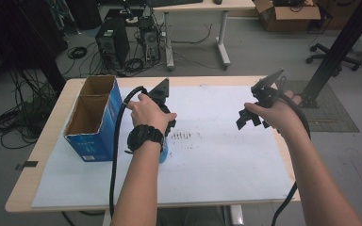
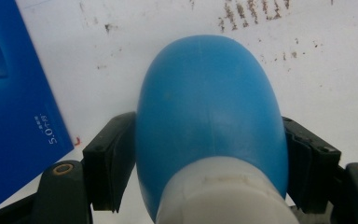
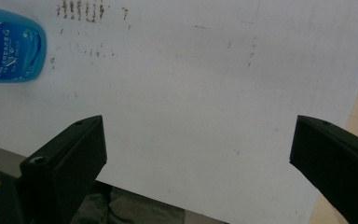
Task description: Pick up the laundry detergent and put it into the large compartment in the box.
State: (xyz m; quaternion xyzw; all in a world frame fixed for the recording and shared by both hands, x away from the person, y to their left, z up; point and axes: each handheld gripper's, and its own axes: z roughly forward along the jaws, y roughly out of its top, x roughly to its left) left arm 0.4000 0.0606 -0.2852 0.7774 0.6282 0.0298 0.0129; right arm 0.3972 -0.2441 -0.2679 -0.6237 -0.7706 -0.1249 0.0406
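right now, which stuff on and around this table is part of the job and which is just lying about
In the job, as far as the grip suggests:
- blue bottle, clamped in the left tool
- open blue carton beside it, a likely destination
- right tool, open over the white sheet

Lying about:
- computer towers and cables on the floor
- cardboard box
- office chair base

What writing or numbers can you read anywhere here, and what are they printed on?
"5.0": small white print on the side of the blue box; the characters beside it are too small to read.
White characters on the blue bottle label: too blurred to read.
Pale print low on the box in the high view: too small to read.
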